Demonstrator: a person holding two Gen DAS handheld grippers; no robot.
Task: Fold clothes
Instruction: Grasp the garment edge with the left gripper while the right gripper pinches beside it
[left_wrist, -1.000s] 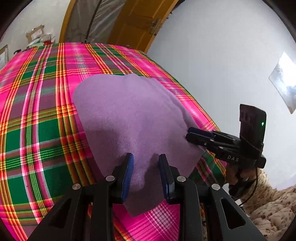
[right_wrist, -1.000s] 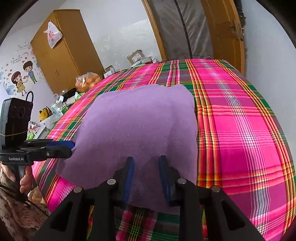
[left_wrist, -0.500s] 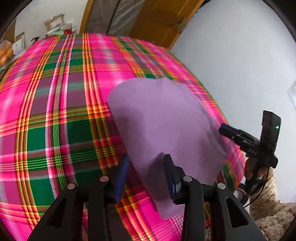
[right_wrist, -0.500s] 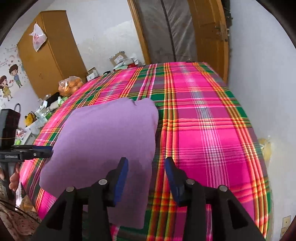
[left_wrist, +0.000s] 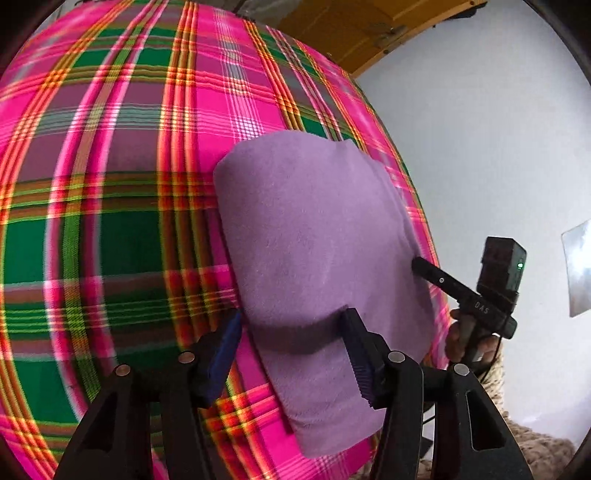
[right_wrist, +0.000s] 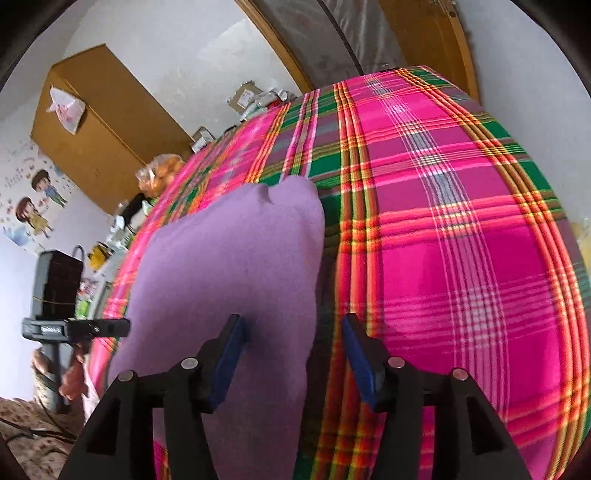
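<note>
Here — one purple cloth (left_wrist: 317, 236), two tongs (left_wrist: 291, 343) agape.

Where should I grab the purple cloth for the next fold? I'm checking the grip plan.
Probably the purple cloth at its near edge, the part draped toward the bed's front; come in low from the near side with open jaws. It lies flat on the plaid bedspread, so only an edge offers a pinch.

I see a plain lilac fleece cloth (left_wrist: 317, 236) on a bed cover (left_wrist: 110, 206) checked in pink, green, orange and yellow. My black claws carry blue fingertip pads (right_wrist: 232, 354). The tall wooden wardrobe (right_wrist: 96, 122) is ochre.
</note>
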